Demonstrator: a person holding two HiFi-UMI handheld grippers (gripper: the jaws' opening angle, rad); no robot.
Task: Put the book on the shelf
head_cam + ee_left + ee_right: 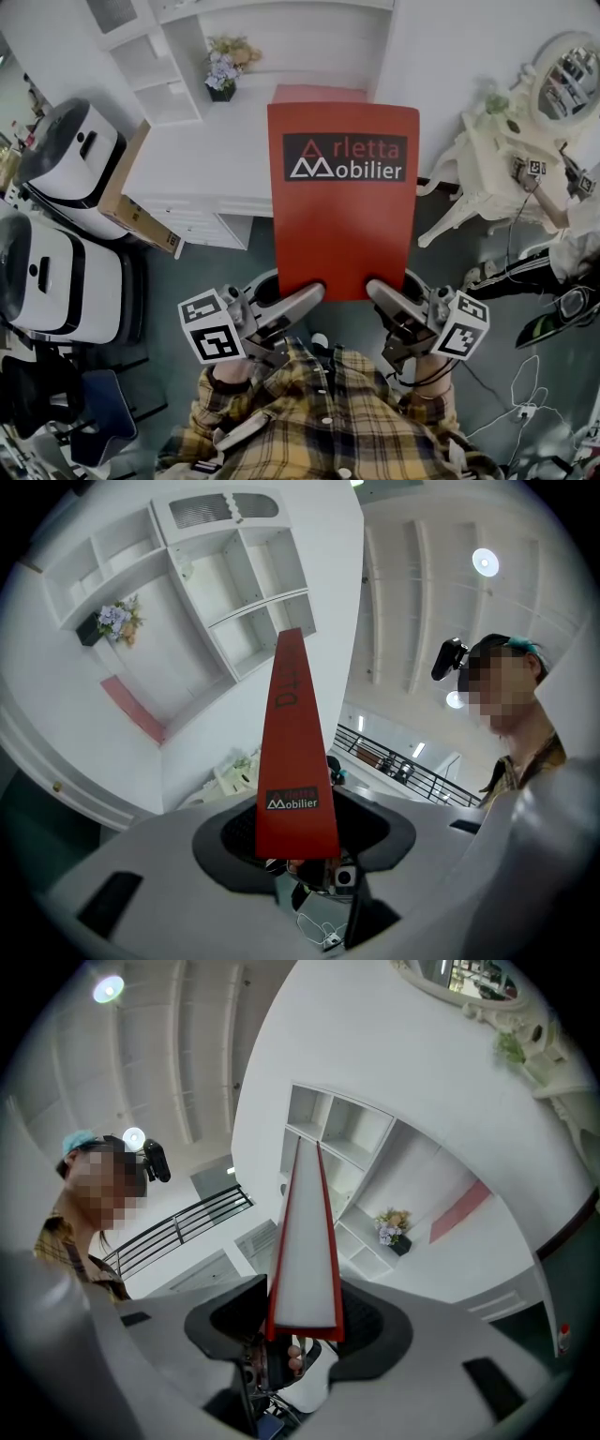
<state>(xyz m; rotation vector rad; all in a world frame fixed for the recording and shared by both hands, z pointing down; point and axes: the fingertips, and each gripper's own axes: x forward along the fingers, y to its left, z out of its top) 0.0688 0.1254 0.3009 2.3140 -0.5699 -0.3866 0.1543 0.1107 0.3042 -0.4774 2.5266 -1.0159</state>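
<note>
L grip: I see jaws clamped on book, bottom-left edge.
R grip: jaws clamped on bottom-right edge.
Book: red, cover facing me, held up in front of white shelf.

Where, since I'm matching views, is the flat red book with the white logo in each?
Head view: red book centre, cover showing.
Left gripper view: book centre, a narrow red wedge.
Right gripper view: book centre, white page edge showing.
Shared landmark: dark pot of pale flowers on white shelf unit.
</note>
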